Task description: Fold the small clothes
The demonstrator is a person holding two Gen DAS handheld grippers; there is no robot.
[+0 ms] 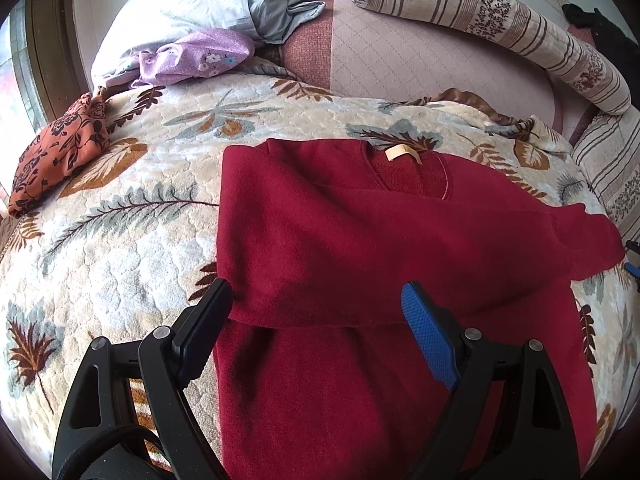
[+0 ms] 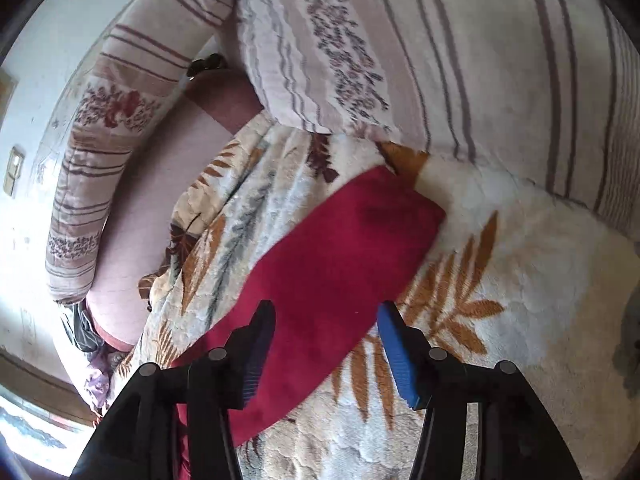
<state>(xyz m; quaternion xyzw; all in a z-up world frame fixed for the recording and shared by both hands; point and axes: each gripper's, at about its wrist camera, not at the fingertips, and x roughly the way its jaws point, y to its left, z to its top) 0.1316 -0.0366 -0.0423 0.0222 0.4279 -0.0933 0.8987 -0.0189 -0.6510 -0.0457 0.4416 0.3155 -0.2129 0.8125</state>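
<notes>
A dark red fleece sweater (image 1: 360, 240) lies flat on the leaf-patterned blanket (image 1: 132, 224), collar and cream label (image 1: 402, 152) at the far side. Its left sleeve is folded across the body, and the other sleeve (image 1: 580, 240) stretches out to the right. My left gripper (image 1: 316, 300) stands wide open over the sweater's near left part, its black finger at the garment's left edge; nothing is pinched. In the right wrist view the red sleeve (image 2: 340, 248) lies spread on the blanket (image 2: 500, 280). My right gripper (image 2: 326, 320) hangs open above the sleeve, pads apart from the cloth.
A folded orange floral cloth (image 1: 60, 152) sits at the blanket's left edge. A purple garment (image 1: 196, 56) and grey-blue bedding (image 1: 272, 0) lie at the far left. A striped bolster (image 1: 520, 28) curves along the back. A striped quilt (image 2: 440, 60) is bunched just beyond the sleeve end.
</notes>
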